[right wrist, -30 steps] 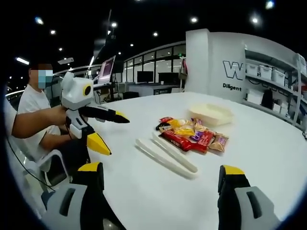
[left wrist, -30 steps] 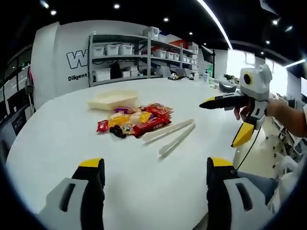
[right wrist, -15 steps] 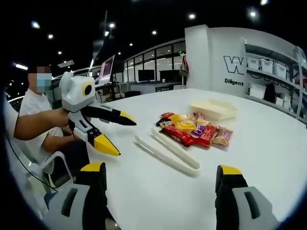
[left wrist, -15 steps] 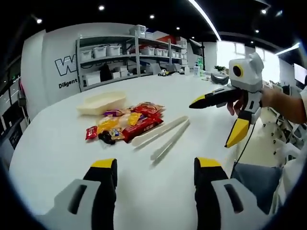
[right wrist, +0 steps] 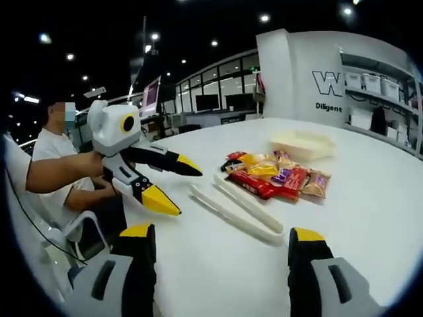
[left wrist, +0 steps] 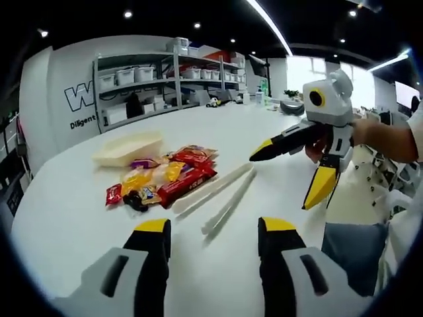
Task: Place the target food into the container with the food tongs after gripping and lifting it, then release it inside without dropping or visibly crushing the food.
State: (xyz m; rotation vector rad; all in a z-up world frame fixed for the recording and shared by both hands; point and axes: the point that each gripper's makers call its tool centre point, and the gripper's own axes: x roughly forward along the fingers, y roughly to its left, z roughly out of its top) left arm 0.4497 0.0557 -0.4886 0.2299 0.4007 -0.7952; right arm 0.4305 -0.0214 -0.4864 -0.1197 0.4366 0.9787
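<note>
Snack packets (left wrist: pixel 162 179) beside tongs (left wrist: pixel 221 198) on white table (left wrist: pixel 66 218); shelving (left wrist: pixel 142 82) behind; both grippers spread.

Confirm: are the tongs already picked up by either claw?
No. In the right gripper view the tongs lie flat on the white table, with the left claw open beside them and touching nothing.

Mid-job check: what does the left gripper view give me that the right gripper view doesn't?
Left gripper view: the right gripper, open, hovering beyond the tongs, with bright windows behind it. Right gripper view: the left gripper, open, held by a seated person. Both: tongs, snack packets and container on the white table.
</note>
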